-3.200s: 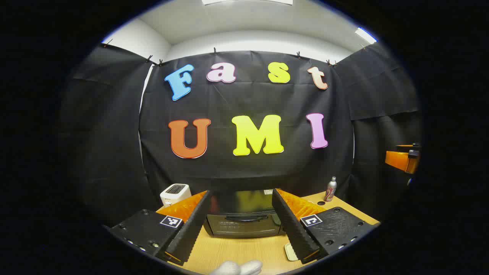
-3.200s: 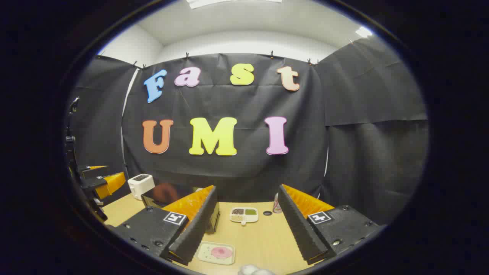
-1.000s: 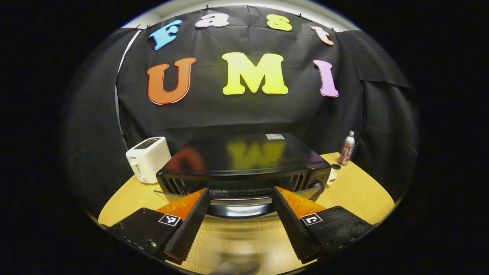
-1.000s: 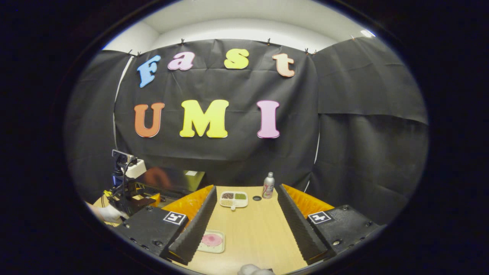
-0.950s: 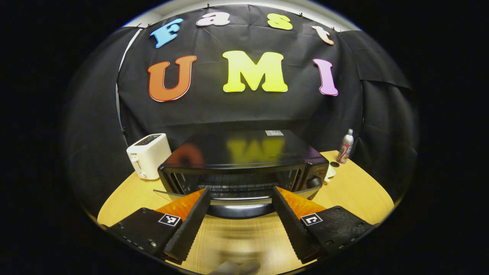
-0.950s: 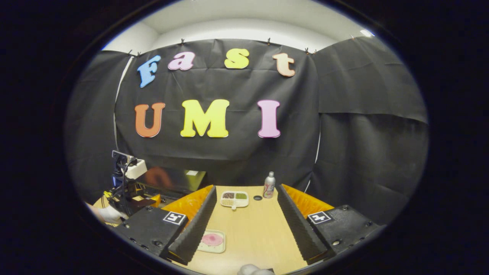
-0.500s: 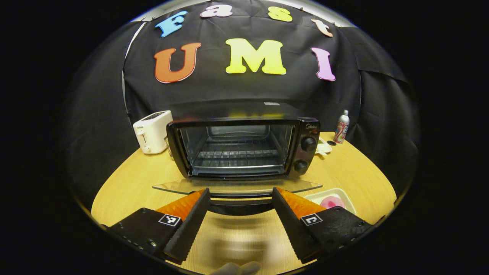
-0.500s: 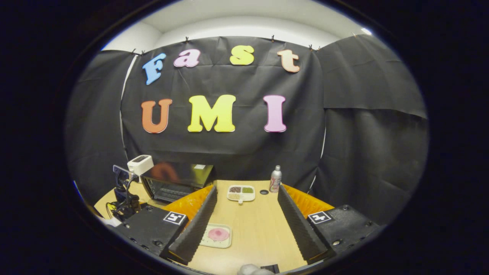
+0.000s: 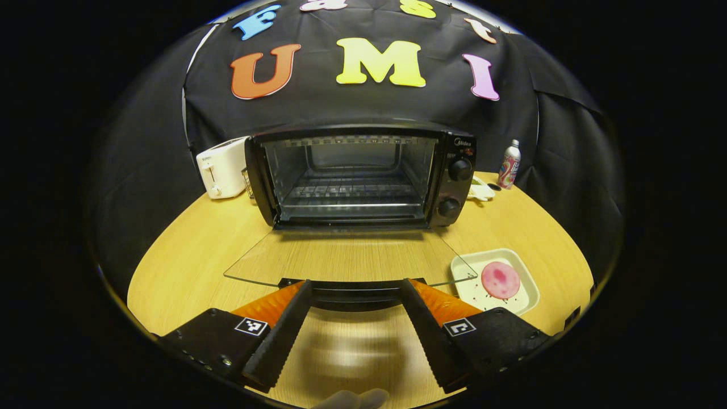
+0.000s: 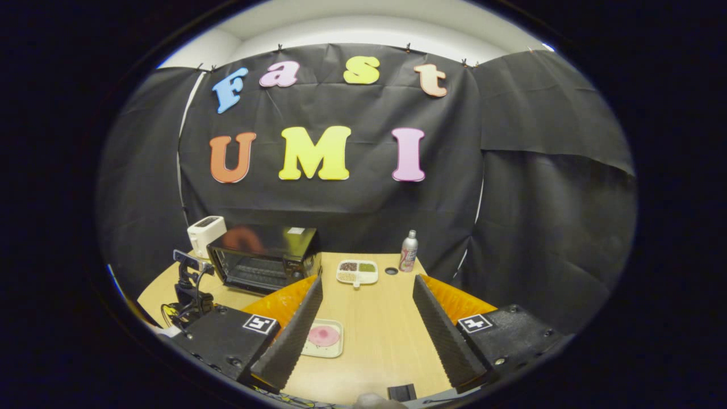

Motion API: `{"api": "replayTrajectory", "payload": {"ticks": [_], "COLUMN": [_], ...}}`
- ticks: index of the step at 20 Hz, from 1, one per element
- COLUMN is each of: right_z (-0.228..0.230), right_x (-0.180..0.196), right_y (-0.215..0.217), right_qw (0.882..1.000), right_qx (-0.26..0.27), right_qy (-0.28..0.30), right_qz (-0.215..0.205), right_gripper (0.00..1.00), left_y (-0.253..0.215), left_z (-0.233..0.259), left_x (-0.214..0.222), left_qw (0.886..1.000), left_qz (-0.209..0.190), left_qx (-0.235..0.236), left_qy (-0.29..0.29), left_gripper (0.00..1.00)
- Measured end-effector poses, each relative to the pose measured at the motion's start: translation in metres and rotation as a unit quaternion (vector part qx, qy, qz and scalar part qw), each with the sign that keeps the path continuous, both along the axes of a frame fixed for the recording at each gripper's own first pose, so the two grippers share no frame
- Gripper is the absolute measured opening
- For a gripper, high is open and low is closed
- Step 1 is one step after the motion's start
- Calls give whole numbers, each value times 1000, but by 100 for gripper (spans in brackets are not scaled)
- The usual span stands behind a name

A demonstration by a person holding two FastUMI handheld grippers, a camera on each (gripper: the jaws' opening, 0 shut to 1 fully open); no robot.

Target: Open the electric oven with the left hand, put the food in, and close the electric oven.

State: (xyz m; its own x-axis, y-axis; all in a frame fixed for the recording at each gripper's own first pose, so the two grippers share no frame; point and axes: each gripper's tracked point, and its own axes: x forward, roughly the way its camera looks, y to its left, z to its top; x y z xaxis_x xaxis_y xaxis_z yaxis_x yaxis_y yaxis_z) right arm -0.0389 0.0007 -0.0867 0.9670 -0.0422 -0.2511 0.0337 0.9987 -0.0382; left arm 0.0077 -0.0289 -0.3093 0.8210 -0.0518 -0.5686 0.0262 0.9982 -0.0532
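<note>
The black electric oven (image 9: 363, 173) stands open on the wooden surface (image 9: 187, 261), glass door (image 9: 349, 258) lowered flat. The left hand-held gripper (image 9: 352, 335) stays spread around the door's handle. Pink food (image 9: 500, 280) lies on a white tray (image 9: 522, 295) beside it. The right hand-held gripper (image 10: 363, 335) is spread apart

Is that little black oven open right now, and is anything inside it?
Open. The oven has its glass door folded down flat toward the table, baring a wire rack with nothing on it.

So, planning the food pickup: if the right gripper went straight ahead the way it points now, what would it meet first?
Probably nothing close: the right gripper points along bare table, towards the divided snack tray farther back. The pink food's tray lies just left of that line. Depth is unclear.
</note>
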Motion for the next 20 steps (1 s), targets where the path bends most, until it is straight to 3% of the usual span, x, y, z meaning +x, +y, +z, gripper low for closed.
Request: {"api": "replayTrajectory", "payload": {"ticks": [6,9,14,15,20], "right_z": [-25,-44,-112,-132,-230], "right_x": [2,5,28,36,65], "right_y": [2,3,7,11,23], "right_qw": [1000,999,991,987,960], "right_qx": [1,-2,10,19,39], "right_qy": [27,47,132,155,266], "right_qz": [-4,2,25,33,73], "right_gripper": [100,96,98,91,74], "left_y": [4,4,10,12,28], "left_z": [-25,-24,0,11,79], "left_x": [-3,-3,-9,-10,-26], "left_qw": [999,999,1000,1000,999], "left_qz": [7,3,1,0,17], "left_qx": [-13,-9,-18,-16,-11], "left_qy": [50,50,21,9,-51], "left_gripper": [96,96,96,96,96]}}
